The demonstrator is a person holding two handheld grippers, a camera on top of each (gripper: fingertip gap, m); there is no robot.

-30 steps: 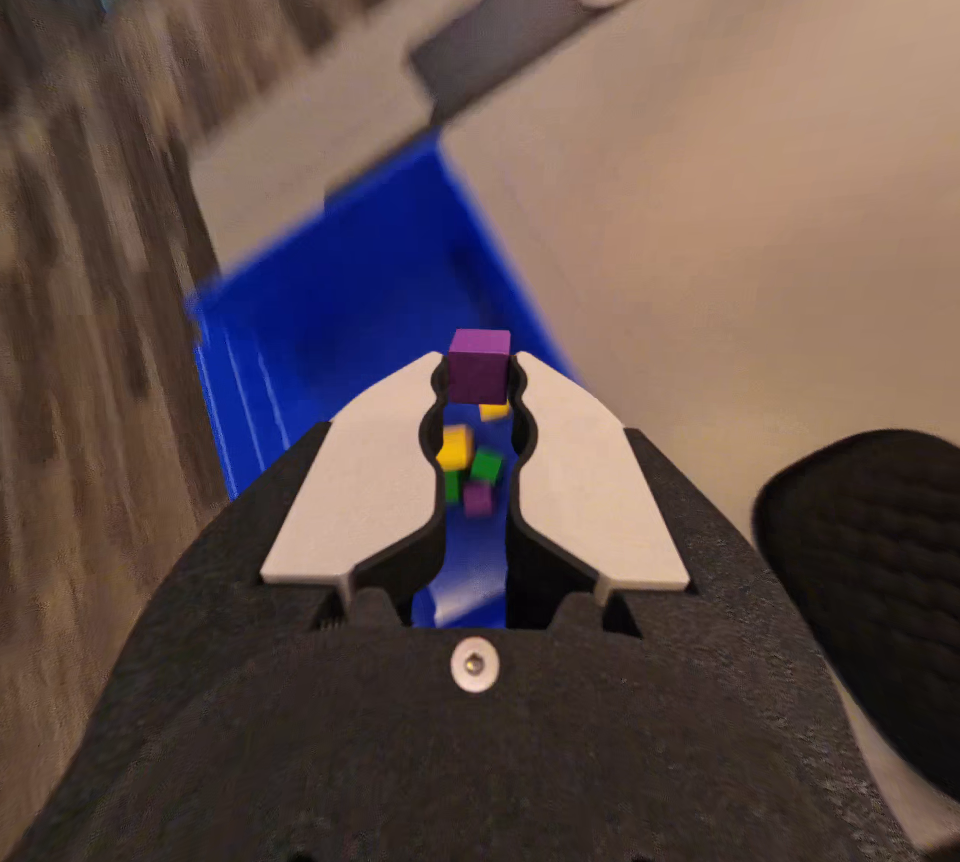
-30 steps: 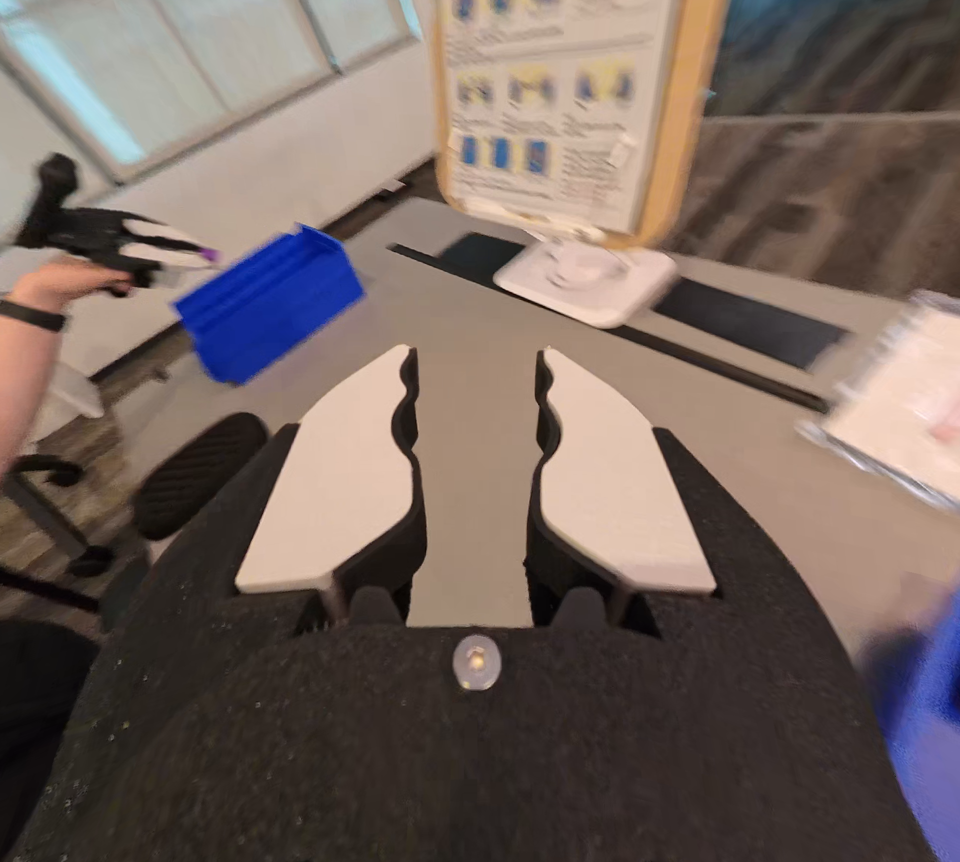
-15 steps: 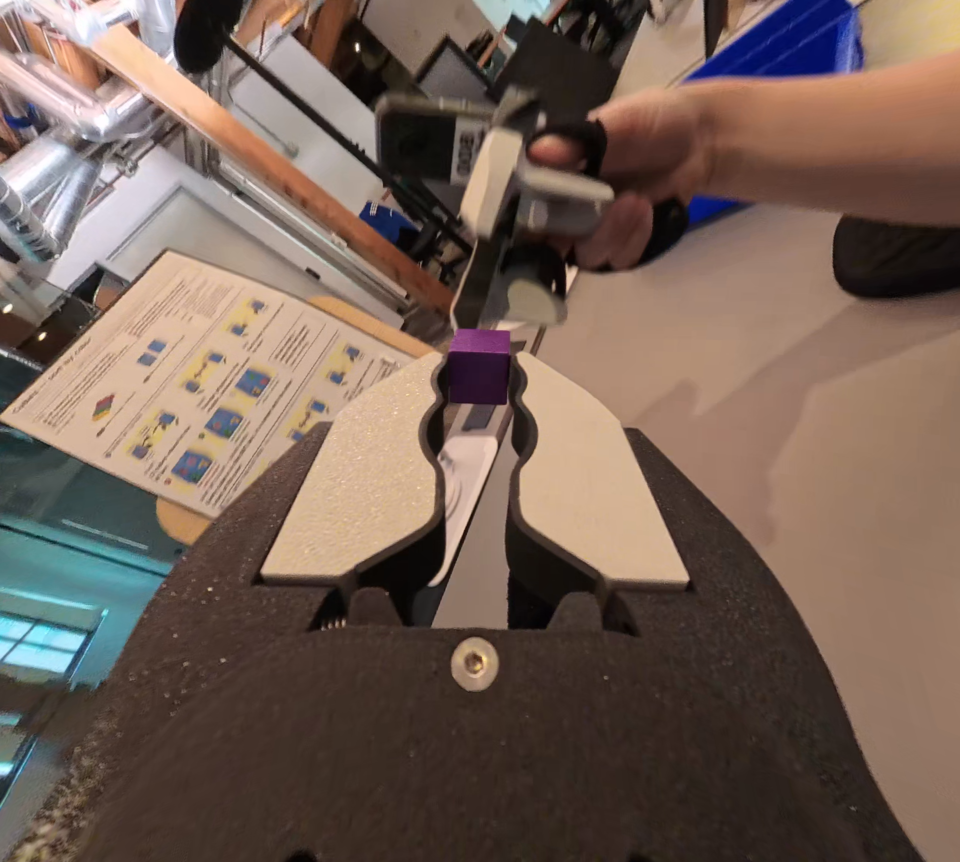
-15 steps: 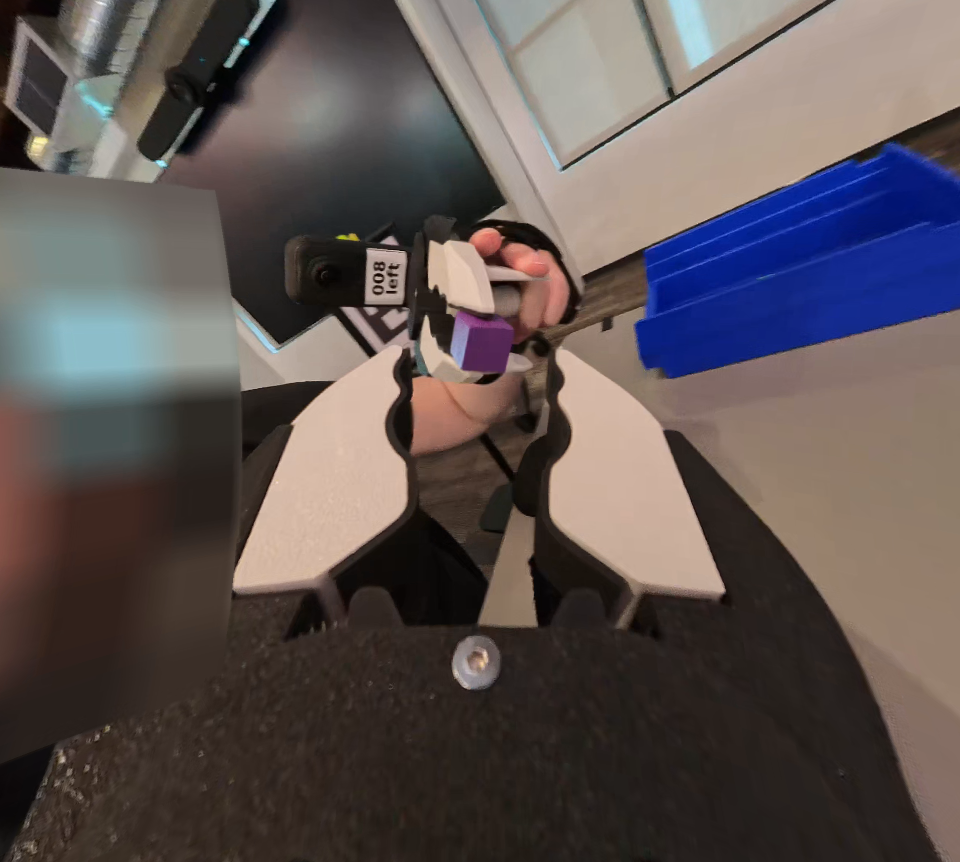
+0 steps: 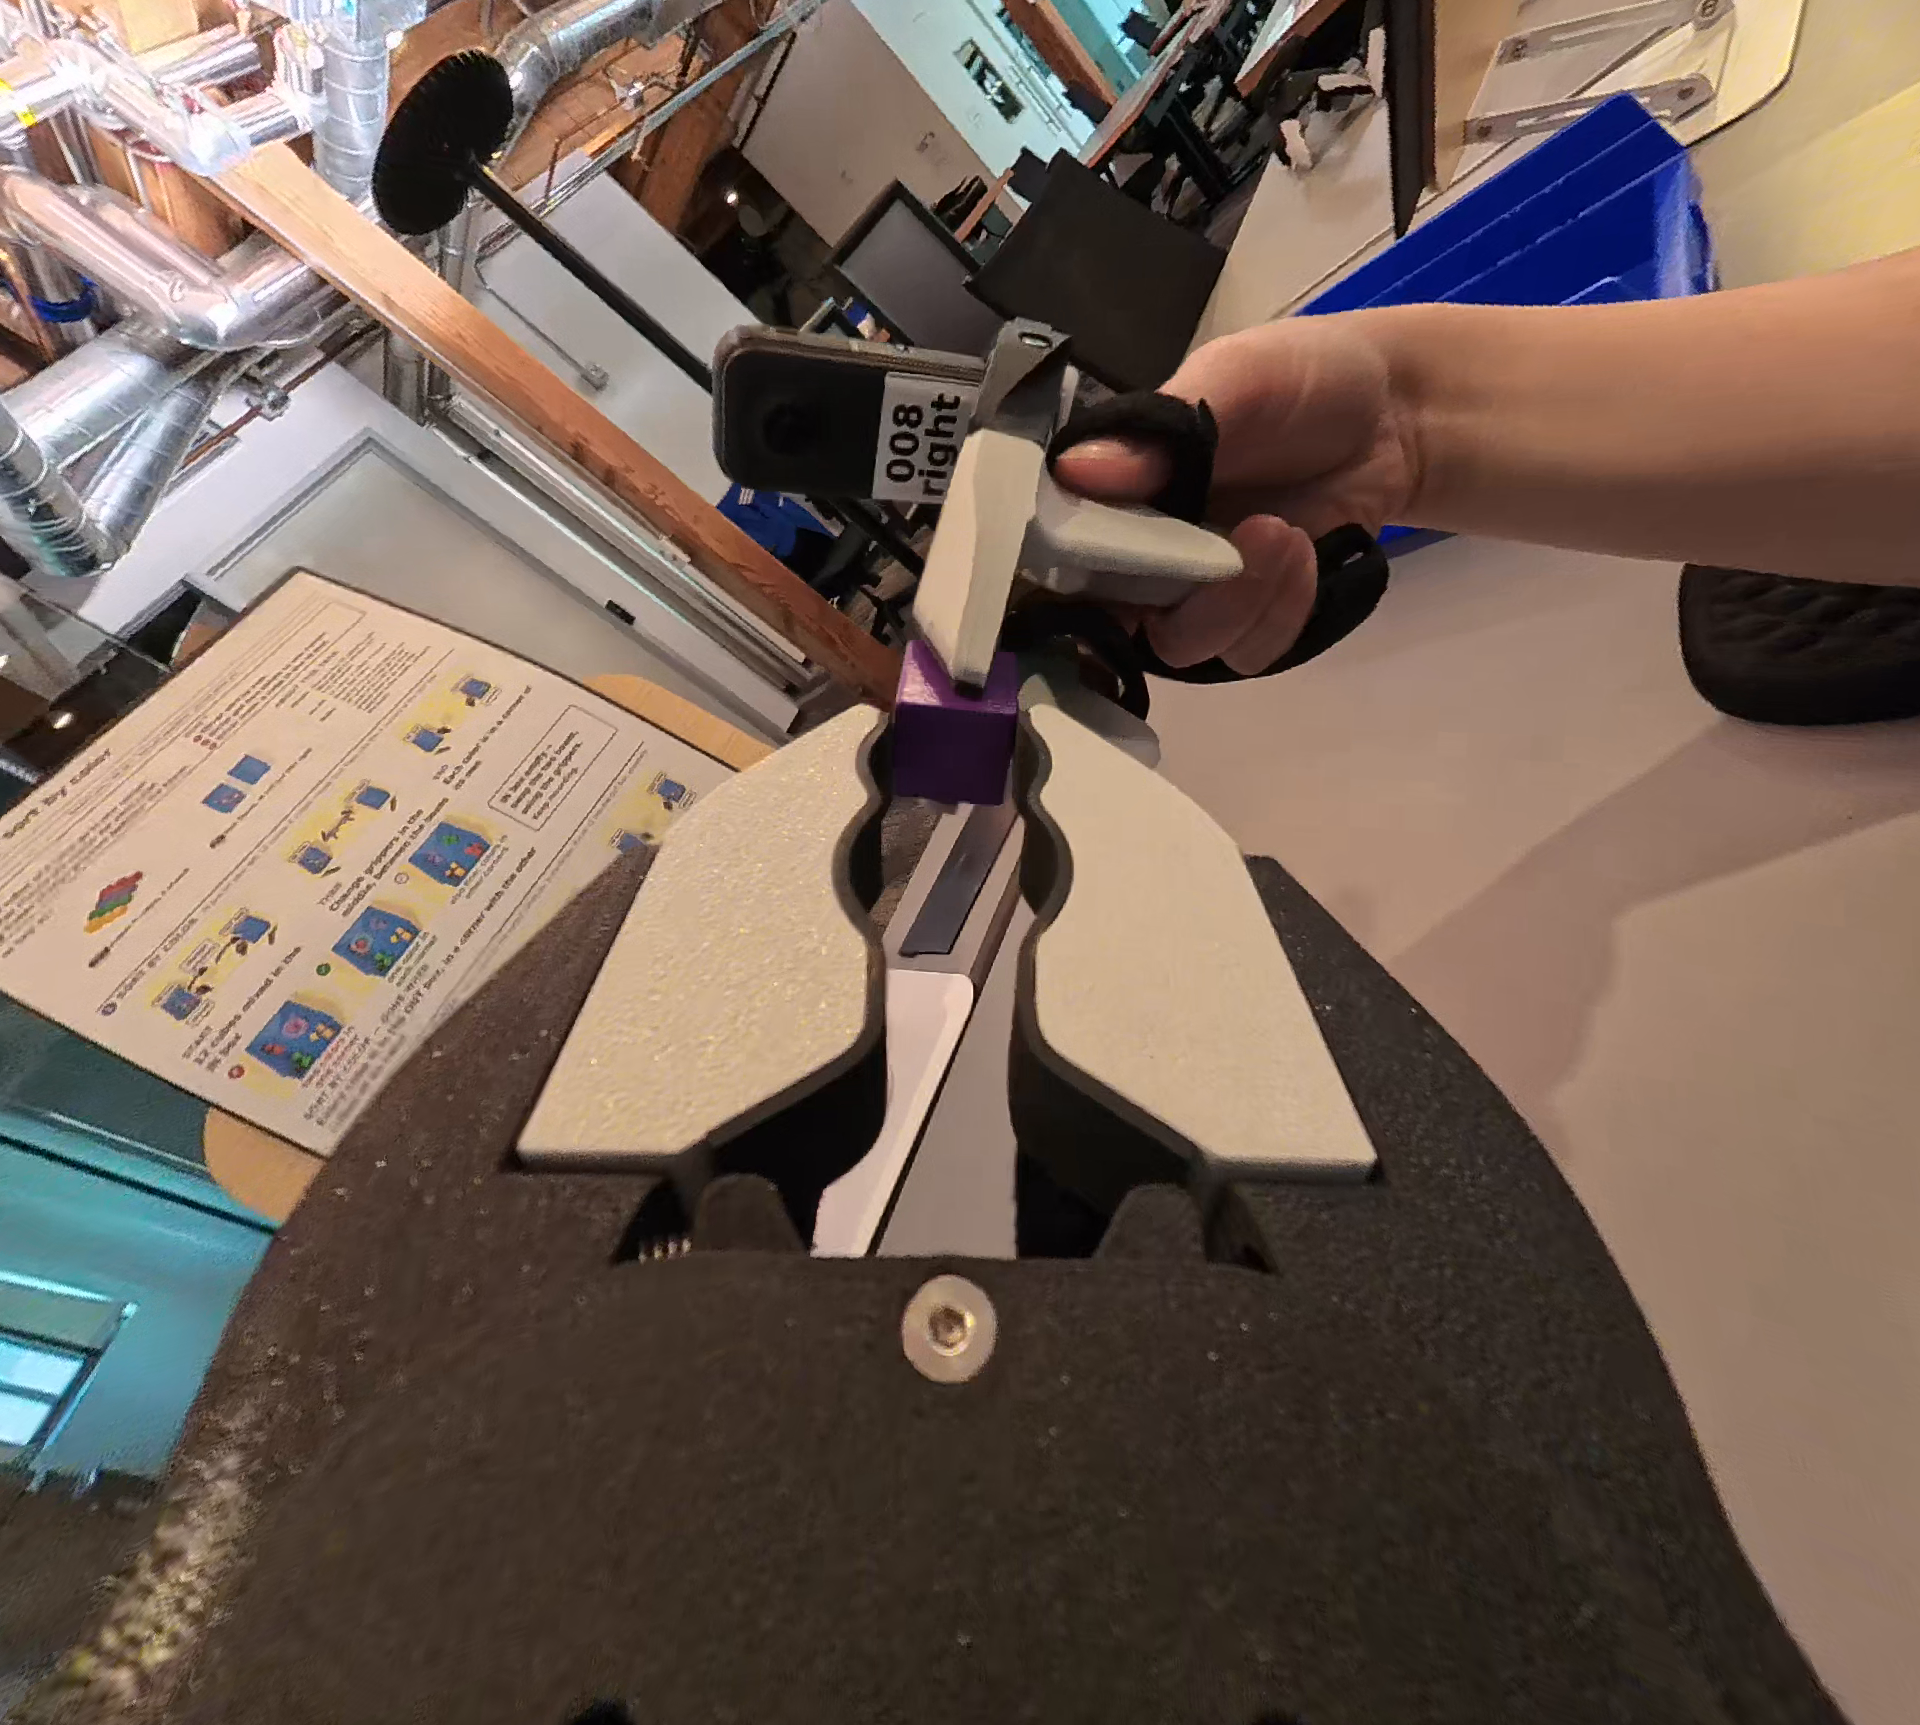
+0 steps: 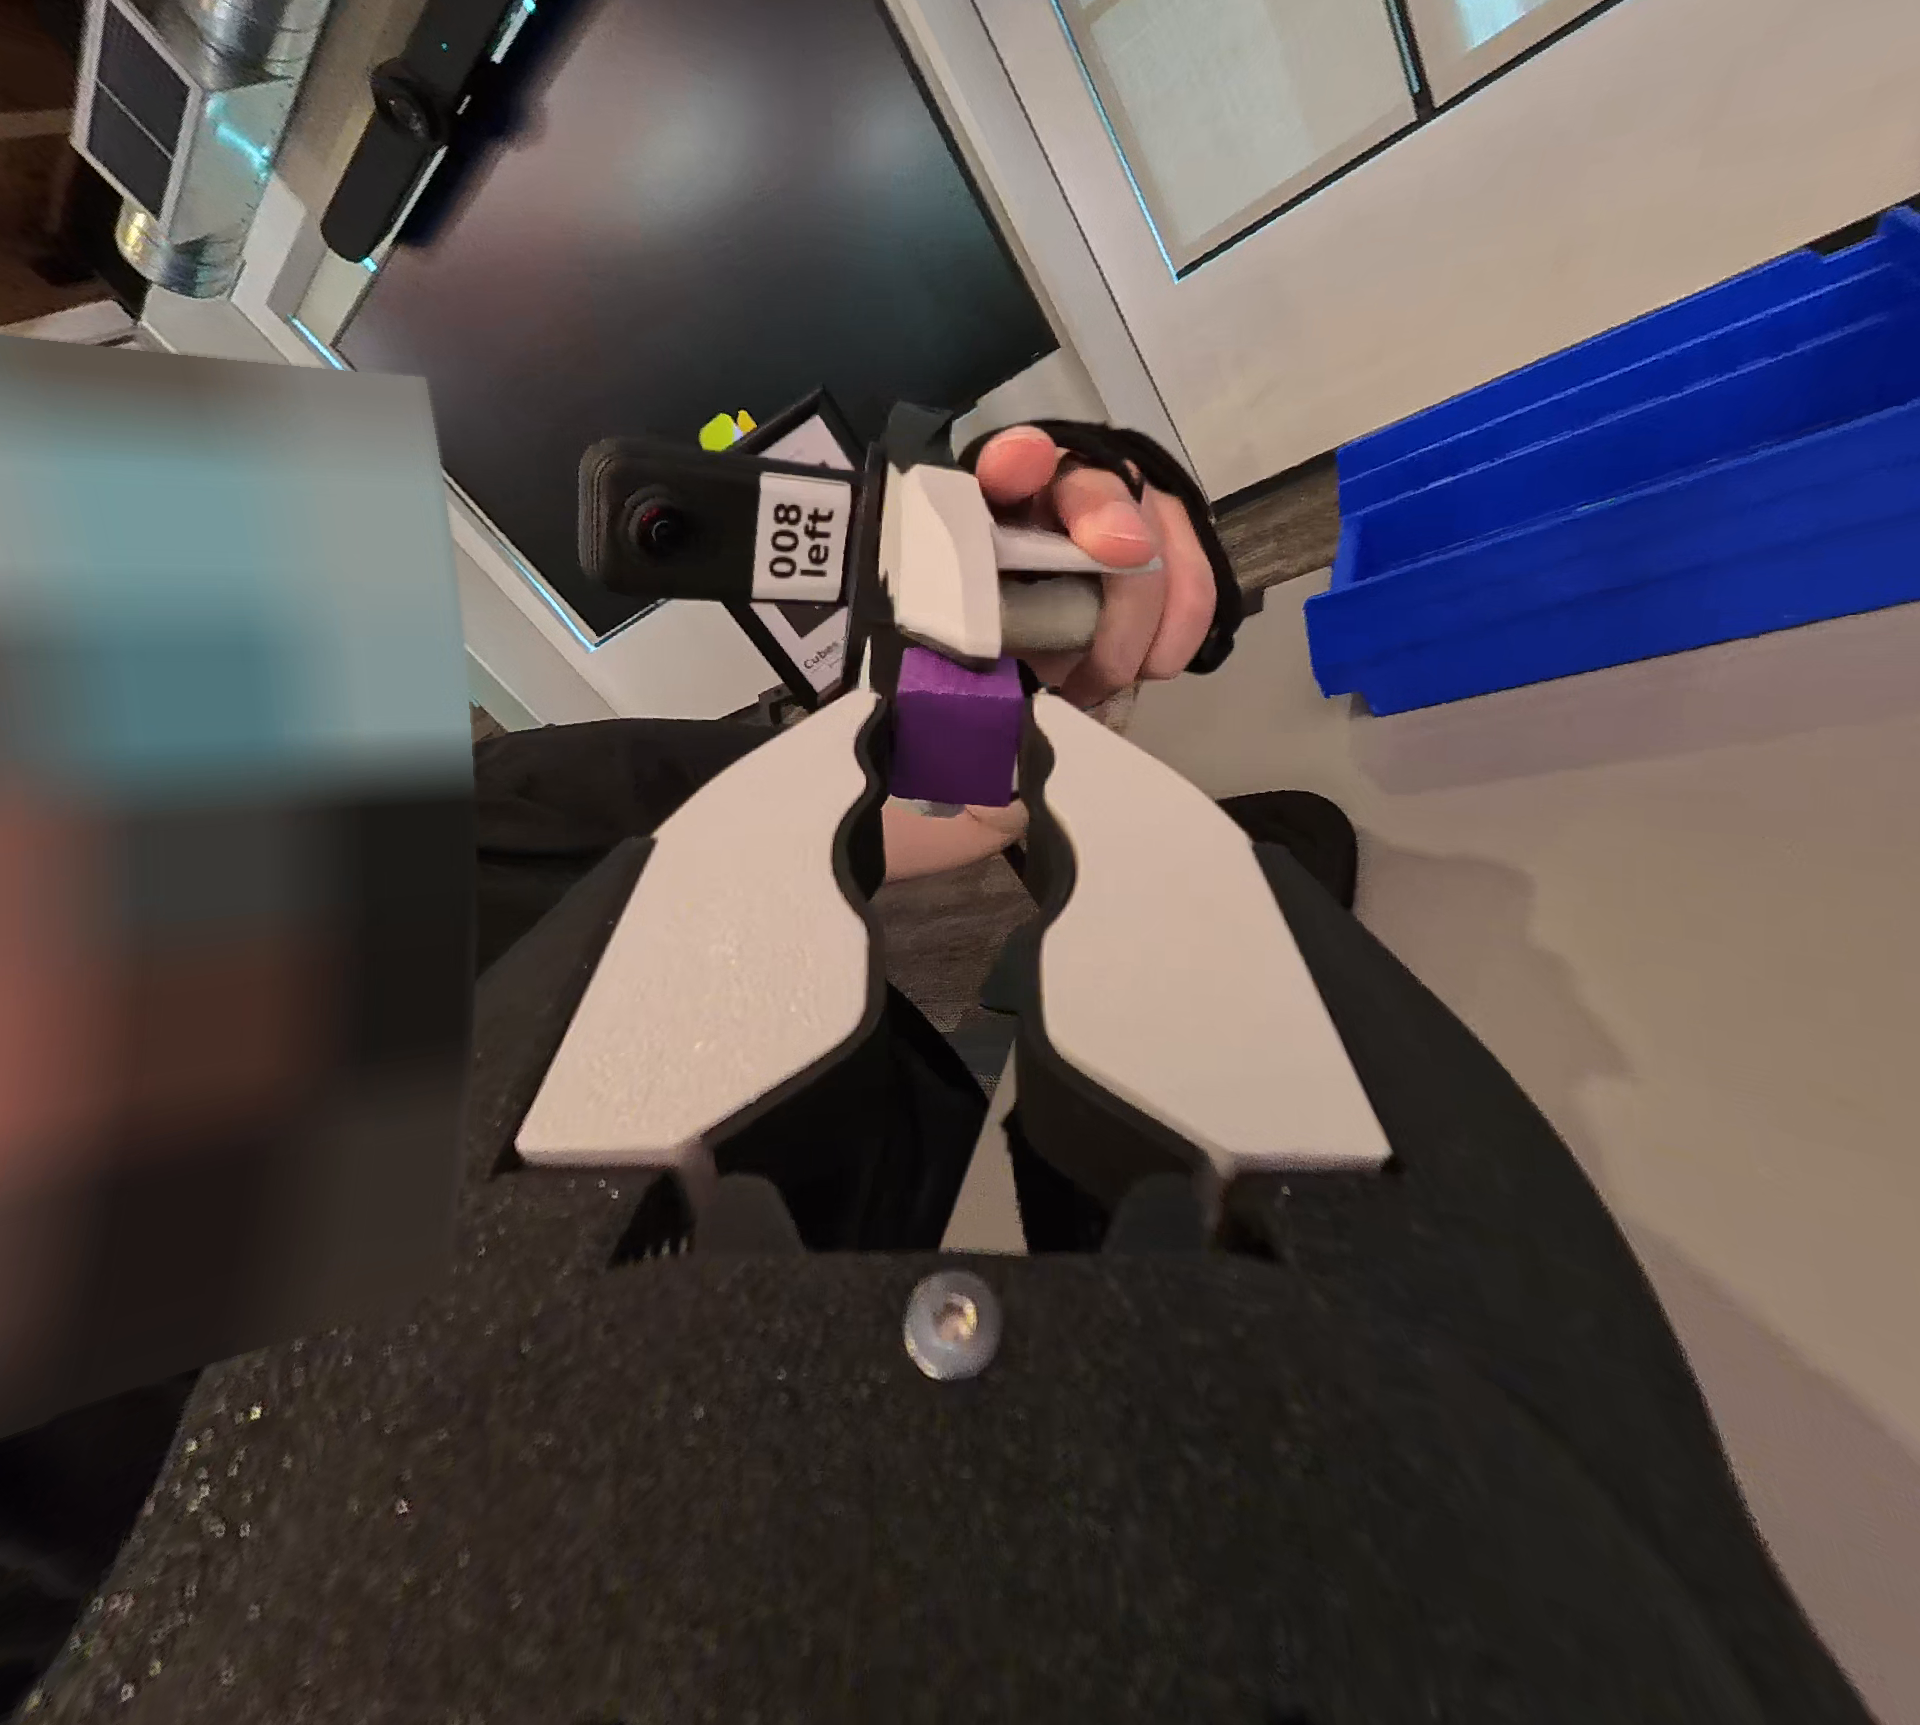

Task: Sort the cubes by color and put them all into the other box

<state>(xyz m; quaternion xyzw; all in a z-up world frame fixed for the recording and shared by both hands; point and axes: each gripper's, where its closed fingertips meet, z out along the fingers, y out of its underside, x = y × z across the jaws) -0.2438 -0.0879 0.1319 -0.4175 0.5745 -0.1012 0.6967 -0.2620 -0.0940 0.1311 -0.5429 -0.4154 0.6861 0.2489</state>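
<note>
Right wrist view: blue box (image 6: 1621, 574) side-on, contents hidden.

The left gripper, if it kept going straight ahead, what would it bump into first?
Probably the right gripper. The left gripper is shut on the purple cube, and the right one's finger already touches the cube from the far side.
</note>
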